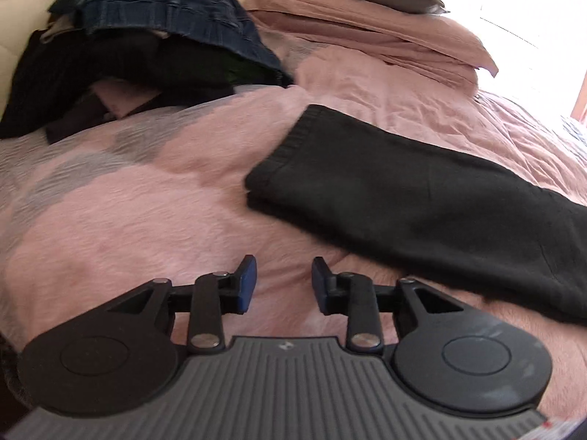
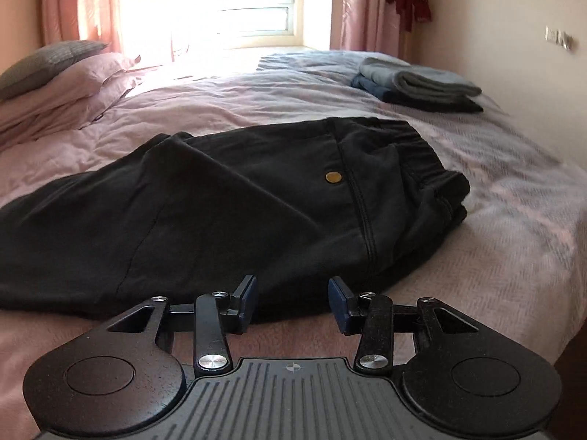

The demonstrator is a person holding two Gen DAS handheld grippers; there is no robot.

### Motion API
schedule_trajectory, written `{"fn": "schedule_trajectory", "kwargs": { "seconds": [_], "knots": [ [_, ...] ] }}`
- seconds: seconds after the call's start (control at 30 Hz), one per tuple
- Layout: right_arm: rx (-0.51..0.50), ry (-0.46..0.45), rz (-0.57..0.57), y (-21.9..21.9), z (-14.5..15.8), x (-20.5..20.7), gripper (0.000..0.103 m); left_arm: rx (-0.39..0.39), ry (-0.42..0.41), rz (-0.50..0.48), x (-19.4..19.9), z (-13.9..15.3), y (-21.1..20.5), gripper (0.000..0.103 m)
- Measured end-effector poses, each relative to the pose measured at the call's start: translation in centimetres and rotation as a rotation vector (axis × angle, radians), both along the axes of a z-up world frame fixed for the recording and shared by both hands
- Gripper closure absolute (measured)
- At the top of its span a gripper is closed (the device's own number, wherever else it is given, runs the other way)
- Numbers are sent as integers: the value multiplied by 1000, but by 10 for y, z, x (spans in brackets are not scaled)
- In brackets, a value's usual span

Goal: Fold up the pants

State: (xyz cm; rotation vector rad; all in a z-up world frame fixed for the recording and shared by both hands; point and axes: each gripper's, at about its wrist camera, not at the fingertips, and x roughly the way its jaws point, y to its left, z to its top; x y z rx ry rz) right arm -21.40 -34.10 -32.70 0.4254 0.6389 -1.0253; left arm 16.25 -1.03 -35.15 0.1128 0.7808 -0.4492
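- The black pants (image 2: 227, 216) lie flat across the pink bedspread (image 1: 139, 212), folded lengthwise with one leg on the other, the waistband (image 2: 414, 150) to the right in the right wrist view and the cuffs (image 1: 282, 161) to the left in the left wrist view.
- The right gripper (image 2: 291, 302) hovers at the near edge of the pants, fingers apart, gripping nothing.
- The left gripper (image 1: 282, 284) hangs over bare bedspread beside the legs, fingers parted and empty.
- A pile of dark clothes (image 1: 146, 36) sits at the bed's far left; folded garments (image 2: 418, 86) are stacked near the wall; pillows (image 1: 367, 29) lie at the head.
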Motion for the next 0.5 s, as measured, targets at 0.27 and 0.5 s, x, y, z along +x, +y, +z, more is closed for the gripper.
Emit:
{"fn": "schedule_trajectory", "kwargs": {
  "seconds": [0.27, 0.5],
  "knots": [
    [52, -48, 36, 56, 28, -10, 50, 27, 23, -129, -76, 47, -2, 50],
    [28, -54, 68, 107, 52, -28, 47, 39, -54, -314, -156, 83, -13, 40]
  ]
}}
